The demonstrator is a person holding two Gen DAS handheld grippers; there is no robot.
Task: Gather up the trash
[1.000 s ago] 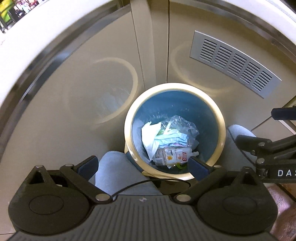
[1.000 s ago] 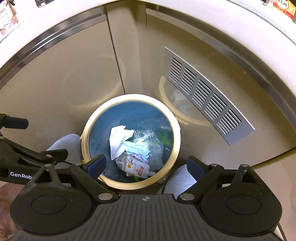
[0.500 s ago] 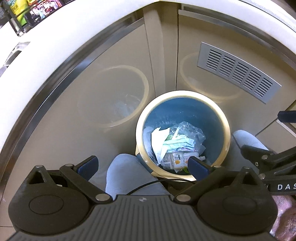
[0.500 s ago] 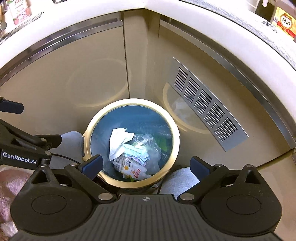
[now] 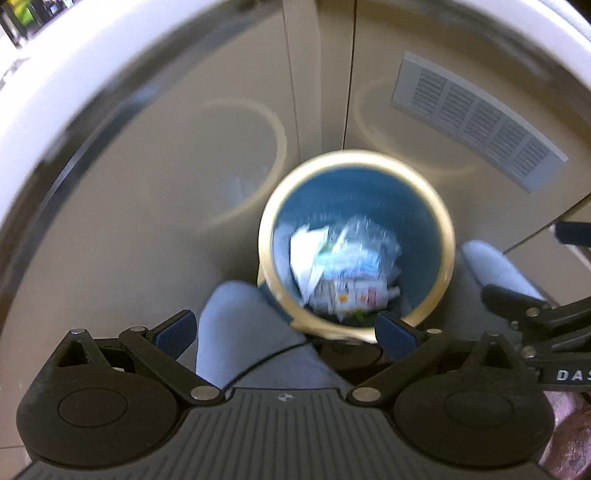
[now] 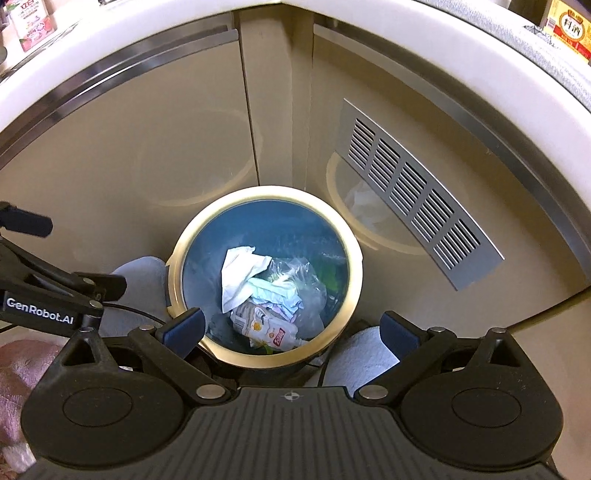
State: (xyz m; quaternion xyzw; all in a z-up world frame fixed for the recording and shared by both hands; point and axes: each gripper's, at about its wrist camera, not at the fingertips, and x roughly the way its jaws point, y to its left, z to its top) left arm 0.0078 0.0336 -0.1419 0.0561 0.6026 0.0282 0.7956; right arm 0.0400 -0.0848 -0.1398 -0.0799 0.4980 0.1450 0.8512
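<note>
A round bin with a gold rim [image 6: 354,236] and blue inside stands on the floor in the cabinet corner; it also shows in the left wrist view [image 5: 448,236], blurred. Inside lie white paper [image 6: 238,275], clear plastic wrap [image 6: 306,280] and a printed pouch [image 6: 269,330]. The same trash [image 5: 343,273] shows in the left wrist view. My left gripper [image 5: 284,330] is open and empty, above the bin's near left. My right gripper [image 6: 291,328] is open and empty above the bin's near rim. The left gripper [image 6: 92,291] also shows at the left of the right wrist view.
Glossy beige cabinet doors [image 6: 129,155] meet in a corner behind the bin. A grey vent grille [image 6: 413,192] is on the right door. A white countertop edge [image 6: 461,55] runs above, with packages [image 6: 569,26] on it. The person's grey-socked feet [image 6: 369,354] flank the bin.
Both grippers have risen and drawn back a little from the bin, still open. The left wrist view is now blurred by motion. The trash in the bin has not moved.
</note>
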